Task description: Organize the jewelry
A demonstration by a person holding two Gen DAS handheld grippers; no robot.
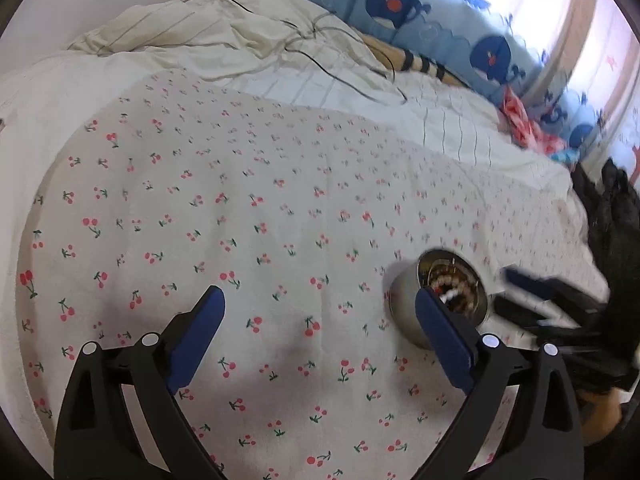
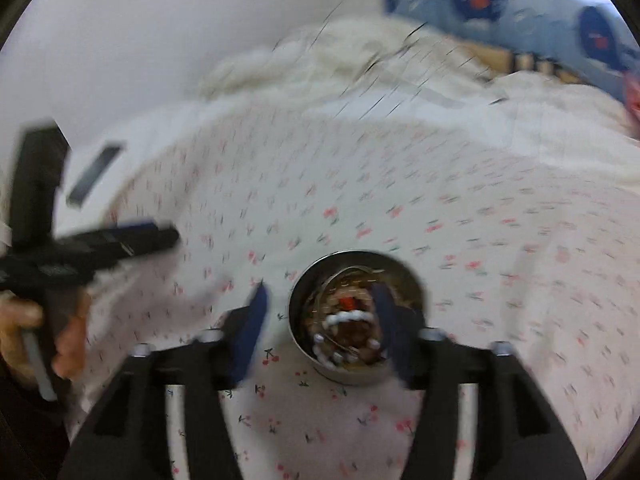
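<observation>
A small steel bowl [image 2: 348,372] stands on the cherry-print bedspread [image 1: 280,220]. It holds beaded bracelets [image 2: 344,316], white, brown and red. My right gripper [image 2: 320,300] is open over the bowl's left rim: one finger hangs above the beads and the other outside the bowl, neither holding anything I can see. In the left wrist view the bowl [image 1: 400,296] sits partly behind the right-hand finger of my left gripper [image 1: 320,300], which stands wide open over bare cloth. The right gripper's fingers [image 1: 528,280] show blurred beside the bowl.
A rumpled cream duvet [image 1: 224,36] and a blue whale-print pillow [image 1: 420,12] lie at the bed's far end. Red-pink cloth [image 1: 520,116] and a black garment [image 1: 616,216] lie at the right edge. A hand [image 2: 68,340] grips the left gripper's handle.
</observation>
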